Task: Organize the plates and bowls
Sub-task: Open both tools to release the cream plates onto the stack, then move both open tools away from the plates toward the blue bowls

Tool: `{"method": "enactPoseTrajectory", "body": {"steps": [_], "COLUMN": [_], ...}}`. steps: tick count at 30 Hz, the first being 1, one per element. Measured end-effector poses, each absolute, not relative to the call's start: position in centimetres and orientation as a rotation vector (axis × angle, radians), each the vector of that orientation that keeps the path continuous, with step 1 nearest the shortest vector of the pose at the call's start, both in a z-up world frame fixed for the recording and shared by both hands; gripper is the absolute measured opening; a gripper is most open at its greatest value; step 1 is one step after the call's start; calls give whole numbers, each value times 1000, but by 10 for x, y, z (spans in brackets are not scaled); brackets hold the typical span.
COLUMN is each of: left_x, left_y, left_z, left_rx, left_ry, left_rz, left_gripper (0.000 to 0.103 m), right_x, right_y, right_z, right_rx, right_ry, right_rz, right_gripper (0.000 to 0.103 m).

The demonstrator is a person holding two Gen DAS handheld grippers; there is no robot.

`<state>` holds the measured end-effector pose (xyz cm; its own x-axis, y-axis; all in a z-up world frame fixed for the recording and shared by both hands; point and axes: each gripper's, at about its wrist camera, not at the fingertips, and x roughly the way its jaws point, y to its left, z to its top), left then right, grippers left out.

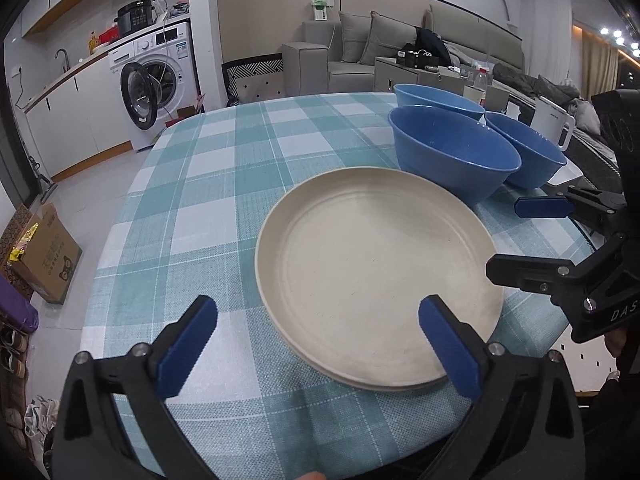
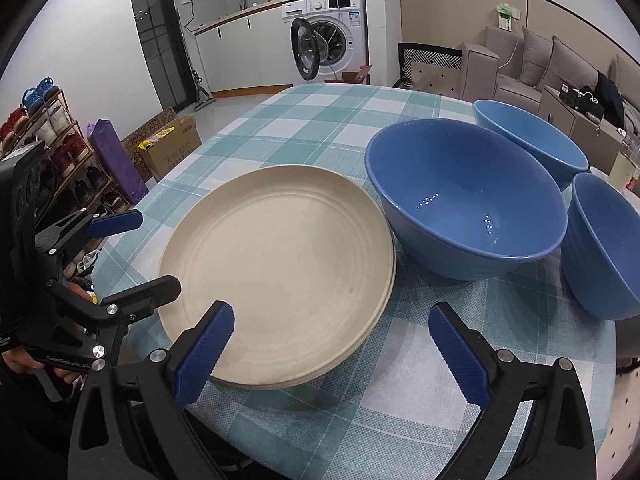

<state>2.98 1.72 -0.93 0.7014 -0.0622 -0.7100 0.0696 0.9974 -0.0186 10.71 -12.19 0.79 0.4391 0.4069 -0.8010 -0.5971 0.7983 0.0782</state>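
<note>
A stack of cream plates (image 1: 376, 248) (image 2: 280, 256) lies on the checked table. Behind it and to its right stand a large blue bowl (image 1: 452, 152) (image 2: 464, 200), a second blue bowl (image 1: 436, 98) (image 2: 528, 136) further back, and a third (image 1: 524, 144) (image 2: 608, 240) at the right. My left gripper (image 1: 316, 320) (image 2: 159, 249) is open at the plates' near left rim, its pads clear of them. My right gripper (image 2: 331, 314) (image 1: 504, 238) is open at the near right rim, with one finger over the edge and nothing gripped.
The table's teal checked cloth (image 1: 224, 208) (image 2: 400, 400) ends in a rounded edge just below both grippers. A white jug (image 1: 552, 124) stands past the bowls. On the floor at the left are a cardboard box (image 2: 168, 148) and a shoe rack (image 2: 48, 136).
</note>
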Motion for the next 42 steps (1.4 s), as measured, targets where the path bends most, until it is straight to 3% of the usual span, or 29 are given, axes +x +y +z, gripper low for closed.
{"method": "enactPoseTrajectory", "body": {"steps": [22, 42], "left_x": [38, 67], "left_y": [9, -10], "left_z": [10, 49], "left_rx": [-42, -52], "left_ry": [747, 676], "left_rz": [-131, -161], "left_gripper": [103, 103], "right_x": [99, 106], "right_y": [-152, -224], "right_z": [40, 112], "right_rx": [-190, -79], "right_ry": [866, 753], "right_rz": [633, 567], "right_gripper": [102, 102]}}
